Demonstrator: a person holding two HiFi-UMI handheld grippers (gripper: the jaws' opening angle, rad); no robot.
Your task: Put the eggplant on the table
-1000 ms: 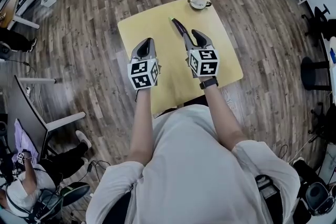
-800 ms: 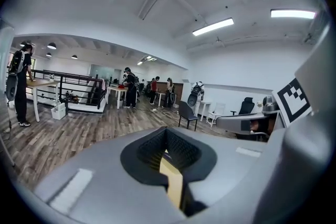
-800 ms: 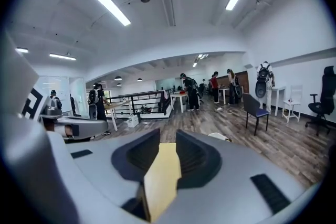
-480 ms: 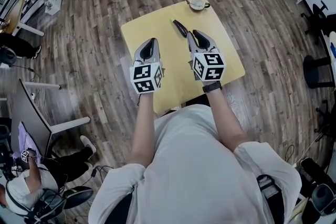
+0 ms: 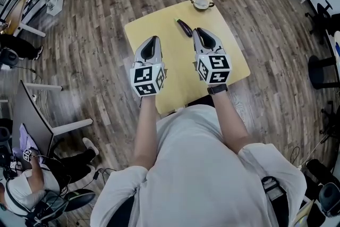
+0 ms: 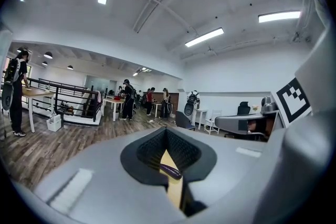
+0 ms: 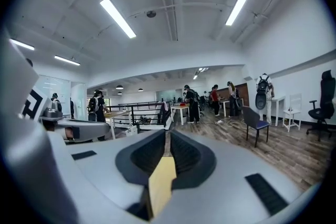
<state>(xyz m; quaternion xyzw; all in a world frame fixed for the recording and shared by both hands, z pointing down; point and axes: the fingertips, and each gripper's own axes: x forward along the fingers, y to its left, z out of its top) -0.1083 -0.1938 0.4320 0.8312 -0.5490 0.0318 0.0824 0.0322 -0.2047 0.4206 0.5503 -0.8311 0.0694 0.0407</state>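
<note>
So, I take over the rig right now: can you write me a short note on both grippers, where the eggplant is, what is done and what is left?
Left gripper: shut, holding nothing, held over the near half of the yellow table.
Right gripper: shut, holding nothing, level with the left one.
Eggplant: lies flat on the table toward its far edge, just beyond the right gripper's tip and not gripped. A small white cup stands at the far edge behind it.
Done: the eggplant is on the table and released.
Left: nothing for the task, it seems.
</note>
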